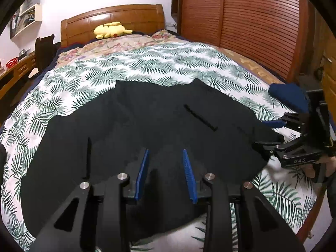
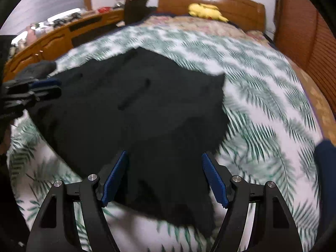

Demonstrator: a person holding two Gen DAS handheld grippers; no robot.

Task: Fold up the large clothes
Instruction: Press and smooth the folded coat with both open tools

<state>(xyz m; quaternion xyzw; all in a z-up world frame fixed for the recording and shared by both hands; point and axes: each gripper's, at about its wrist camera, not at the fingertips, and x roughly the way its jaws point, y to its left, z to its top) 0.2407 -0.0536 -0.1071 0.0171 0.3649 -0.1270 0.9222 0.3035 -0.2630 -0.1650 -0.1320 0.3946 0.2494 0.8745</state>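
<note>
The black garment [image 1: 147, 126] lies spread on the leaf-print bedspread [image 1: 147, 63], directly ahead of and beneath both claws. Left gripper [image 1: 166, 174] and right gripper [image 2: 166, 176] are both spread, gripping nothing. Folding looks barely begun; most folds seem left.

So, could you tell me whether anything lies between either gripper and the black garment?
Nothing visible does. The left gripper and right gripper are both open directly above the black garment, spread on the leaf-print sheet.

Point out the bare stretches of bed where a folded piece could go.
Free: the leaf-print sheet between the black garment and the floral quilt, and the strip right of the garment up to the blue cloth. Crowded: the near edge, where both grippers, left and right, stand open.
</note>
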